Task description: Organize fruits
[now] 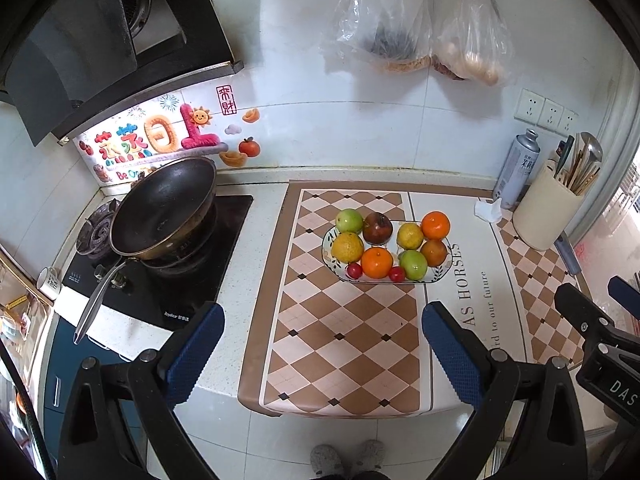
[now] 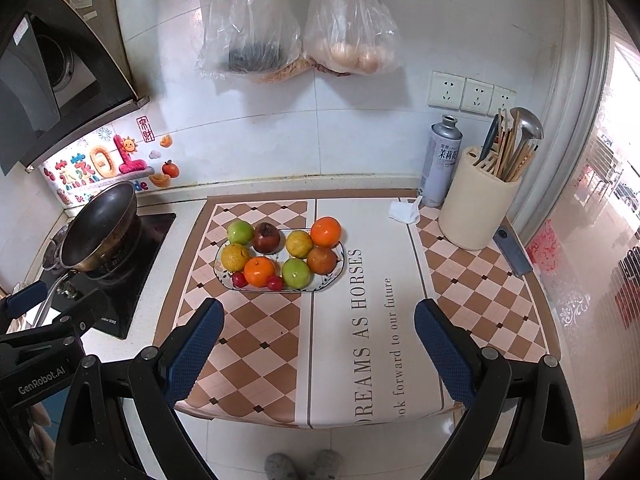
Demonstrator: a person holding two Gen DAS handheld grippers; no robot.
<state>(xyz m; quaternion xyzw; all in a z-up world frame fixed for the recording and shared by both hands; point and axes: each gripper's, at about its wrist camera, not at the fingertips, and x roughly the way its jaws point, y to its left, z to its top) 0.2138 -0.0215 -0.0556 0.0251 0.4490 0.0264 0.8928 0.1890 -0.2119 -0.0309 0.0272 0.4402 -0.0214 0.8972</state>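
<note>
We hold both left tongs (image 1: 322, 322) and right tongs (image 2: 318, 318) spread wide, empty, above the counter (image 2: 192, 432) near the oval patterned ceramic fruit plate (image 2: 338, 270)

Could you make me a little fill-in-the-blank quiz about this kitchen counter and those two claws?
1. All the fruit lies on one ____ on the mat.
2. Both claws, left and right, are ____ and hold nothing.
3. The number of small red fruits at the near rim is ____.
4. On the stove sits a dark ____.

Missing words: plate; open; two; wok
</note>
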